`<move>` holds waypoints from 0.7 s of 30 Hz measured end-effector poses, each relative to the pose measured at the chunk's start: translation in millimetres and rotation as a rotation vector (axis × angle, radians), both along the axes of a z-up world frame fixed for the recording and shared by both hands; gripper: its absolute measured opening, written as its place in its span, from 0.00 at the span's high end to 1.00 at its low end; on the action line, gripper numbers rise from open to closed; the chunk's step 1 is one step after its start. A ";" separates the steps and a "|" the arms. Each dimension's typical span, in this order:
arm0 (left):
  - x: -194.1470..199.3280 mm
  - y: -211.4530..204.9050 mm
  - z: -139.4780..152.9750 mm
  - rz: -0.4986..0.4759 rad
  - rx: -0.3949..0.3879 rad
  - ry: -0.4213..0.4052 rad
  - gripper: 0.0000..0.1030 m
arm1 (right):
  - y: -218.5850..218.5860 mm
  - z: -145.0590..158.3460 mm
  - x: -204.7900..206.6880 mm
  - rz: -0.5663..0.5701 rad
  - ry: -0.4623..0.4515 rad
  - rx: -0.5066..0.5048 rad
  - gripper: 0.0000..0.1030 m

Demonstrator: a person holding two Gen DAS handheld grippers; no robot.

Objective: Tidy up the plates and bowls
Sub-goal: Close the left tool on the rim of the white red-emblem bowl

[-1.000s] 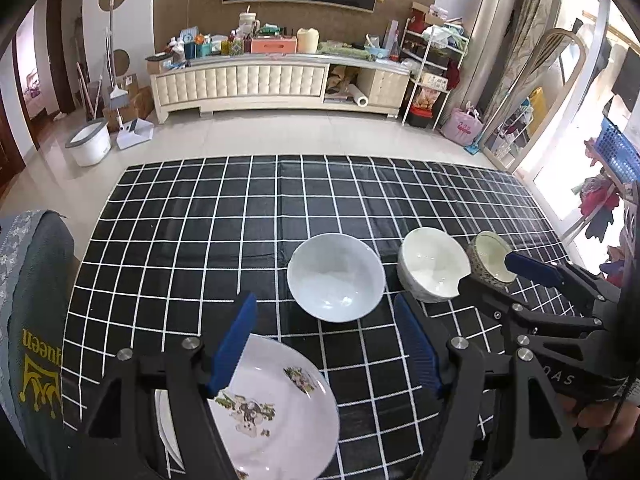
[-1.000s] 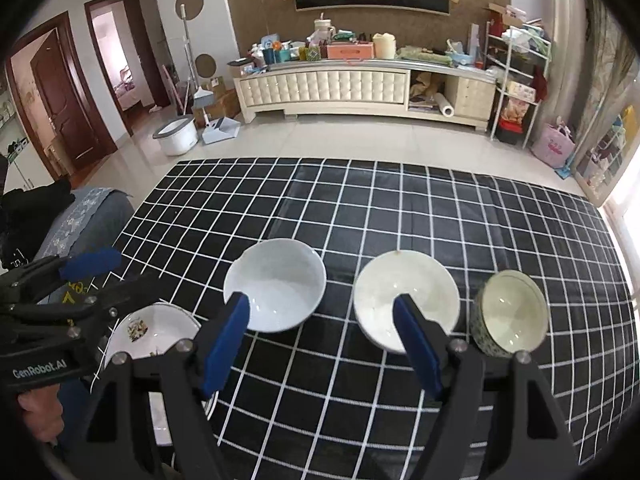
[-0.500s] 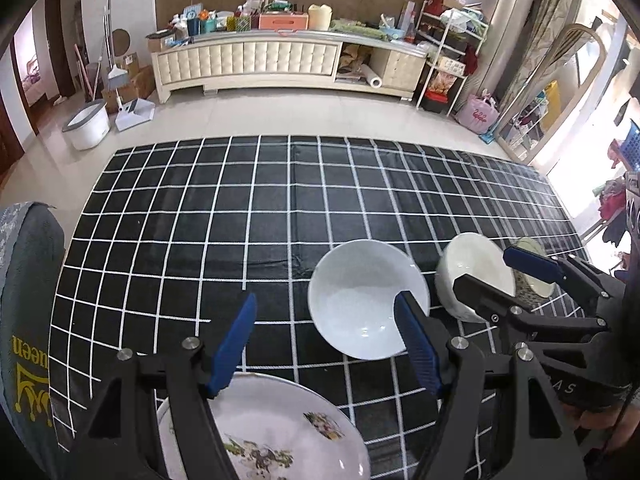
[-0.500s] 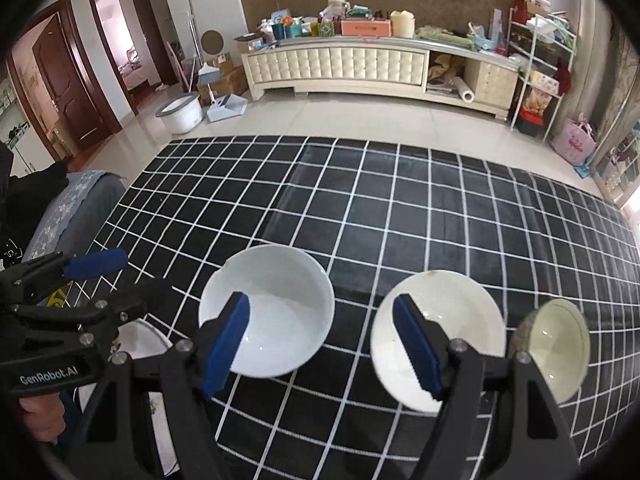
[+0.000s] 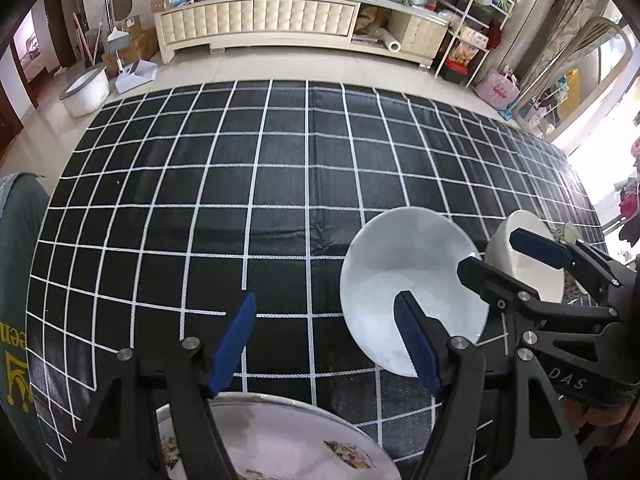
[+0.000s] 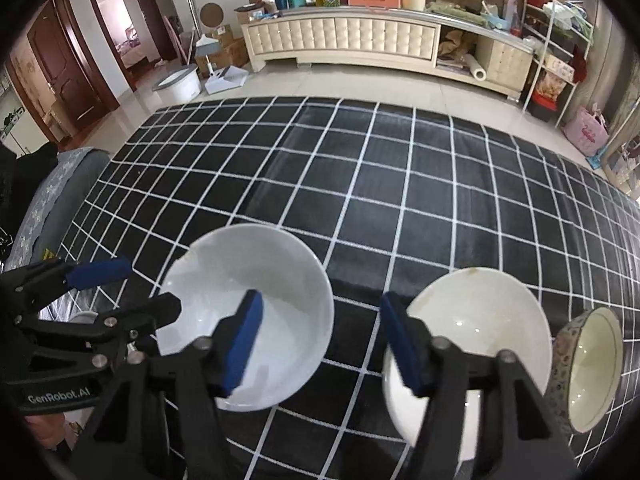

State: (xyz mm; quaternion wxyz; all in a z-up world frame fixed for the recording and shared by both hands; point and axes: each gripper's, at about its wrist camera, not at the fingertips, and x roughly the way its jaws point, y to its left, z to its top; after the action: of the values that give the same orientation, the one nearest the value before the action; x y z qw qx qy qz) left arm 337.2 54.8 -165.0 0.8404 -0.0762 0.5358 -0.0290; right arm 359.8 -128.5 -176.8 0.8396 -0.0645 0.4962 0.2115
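A white bowl [image 5: 404,268] [image 6: 256,296] sits on the black grid cloth [image 5: 280,184]. To its right stand a cream bowl [image 6: 476,320] [image 5: 532,276] and a small patterned bowl [image 6: 592,364]. A flowered white plate [image 5: 288,444] lies at the near edge under my left gripper [image 5: 324,340], which is open and empty, its right finger over the white bowl's near rim. My right gripper [image 6: 320,340] is open and empty, hovering over the gap between the white and cream bowls; it also shows in the left wrist view [image 5: 504,256].
The cloth [image 6: 400,184] covers a low surface with a grey cushioned seat [image 6: 52,200] at its left. Beyond it are tiled floor, a white basin [image 5: 86,88], a long cream cabinet [image 5: 260,20] and shelves [image 6: 556,48].
Both grippers have moved forward and lower towards the bowls, which now look larger. The plate has slid further under the left gripper's view. Both jaws stay open.
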 end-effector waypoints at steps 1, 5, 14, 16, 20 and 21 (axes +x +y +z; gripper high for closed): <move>1.0 -0.5 -2.1 -0.003 -0.005 0.006 0.33 | 1.1 -2.9 0.4 0.009 0.005 -0.003 0.47; 5.0 -2.7 -14.8 -0.004 -0.008 0.042 0.37 | 3.6 -12.9 3.1 0.022 0.022 -0.023 0.63; 8.1 -5.5 -30.7 -0.015 -0.029 0.100 0.71 | 3.0 -22.7 2.2 0.005 0.022 -0.021 0.88; 6.9 -10.3 -28.9 -0.027 -0.028 0.098 0.77 | 1.1 -22.3 1.2 -0.010 0.035 -0.010 0.88; 3.3 -24.0 -26.3 -0.049 -0.012 0.090 0.88 | -2.0 -20.0 -4.3 -0.041 0.038 -0.007 0.89; 2.2 -26.7 -26.4 -0.050 0.000 0.090 0.88 | -2.3 -19.3 -5.4 -0.046 0.040 -0.004 0.89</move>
State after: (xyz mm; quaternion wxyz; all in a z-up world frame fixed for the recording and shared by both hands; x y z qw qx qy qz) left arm 339.4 28.1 -191.5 0.8145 -0.0638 0.5748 -0.0465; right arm 354.4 -130.8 -196.1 0.8340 -0.0504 0.5148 0.1924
